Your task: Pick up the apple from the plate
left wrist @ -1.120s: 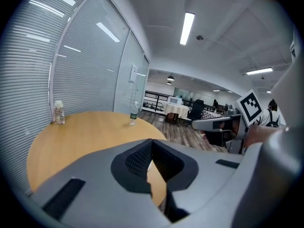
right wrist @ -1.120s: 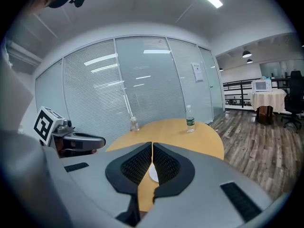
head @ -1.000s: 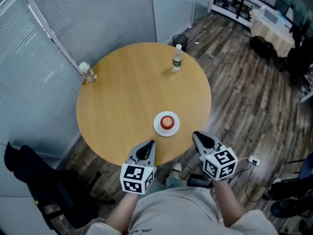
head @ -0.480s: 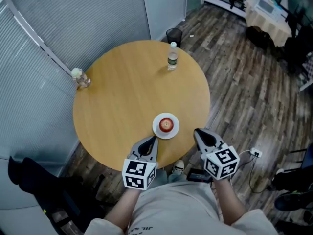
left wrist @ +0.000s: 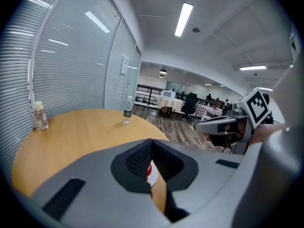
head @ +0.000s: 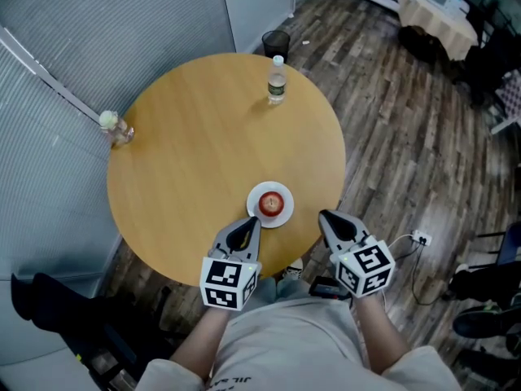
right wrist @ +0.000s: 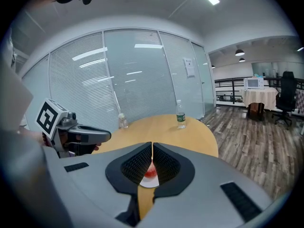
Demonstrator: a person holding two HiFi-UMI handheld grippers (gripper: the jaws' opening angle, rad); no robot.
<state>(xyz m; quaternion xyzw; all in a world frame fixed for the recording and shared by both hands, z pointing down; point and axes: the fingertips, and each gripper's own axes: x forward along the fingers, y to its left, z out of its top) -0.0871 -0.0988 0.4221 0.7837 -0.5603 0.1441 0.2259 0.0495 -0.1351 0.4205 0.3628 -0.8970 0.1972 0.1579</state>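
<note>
A red apple [head: 271,204] rests on a small white plate [head: 284,216] near the front edge of the round wooden table [head: 195,145]. My left gripper [head: 251,225] is shut and empty, its tip just short of the plate's near left rim. My right gripper [head: 324,218] is also shut and empty, hanging off the table's edge to the right of the plate. In the right gripper view the apple [right wrist: 150,170] shows through the slit between the closed jaws. In the left gripper view only a sliver of apple [left wrist: 150,167] and plate [left wrist: 153,176] shows past the closed jaws.
A water bottle [head: 277,80] stands at the table's far side and a small jar [head: 116,128] at its left edge. A dark bin [head: 276,43] sits on the wood floor beyond the table. Glass walls with blinds [head: 98,31] run along the left.
Both grippers have come closer to the plate, the left one more, its tip now at the plate's near rim. Both stay shut.
</note>
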